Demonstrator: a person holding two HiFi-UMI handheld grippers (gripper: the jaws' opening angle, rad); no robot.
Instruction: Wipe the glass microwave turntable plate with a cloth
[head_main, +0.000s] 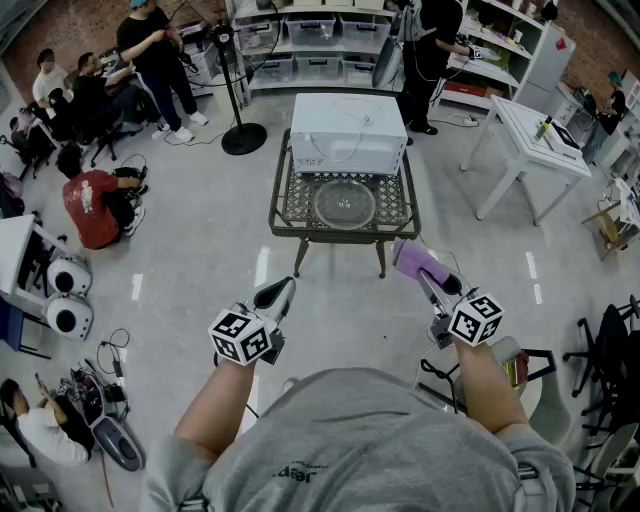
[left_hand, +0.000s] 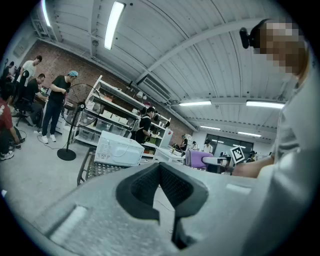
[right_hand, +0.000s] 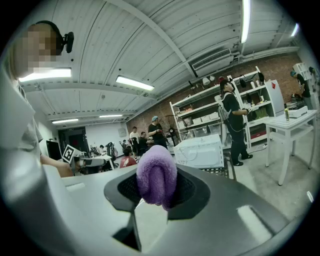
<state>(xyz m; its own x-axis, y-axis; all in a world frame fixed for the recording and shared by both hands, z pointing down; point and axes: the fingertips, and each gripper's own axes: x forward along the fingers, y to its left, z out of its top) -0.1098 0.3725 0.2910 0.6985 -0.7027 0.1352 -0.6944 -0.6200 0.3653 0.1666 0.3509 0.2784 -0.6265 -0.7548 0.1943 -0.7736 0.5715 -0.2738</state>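
Ahead of the person, at the centre of the head view, 1 low metal mesh table carries 2 items: a white microwave on its far half and the glass turntable plate lying flat on its near half, just in front of the microwave. Both grippers hang in the air near the person, well apart from the table. The left gripper points toward the table's near left corner; its 2 jaws are together with nothing between them. The right gripper points toward the table's near right corner; its 2 jaws are clamped on a folded purple cloth, which bulges out beyond the fingertips. Cloth and plate are not in contact. Several people stand or sit at the far left of the room, and 1 white side table stands at the far right.
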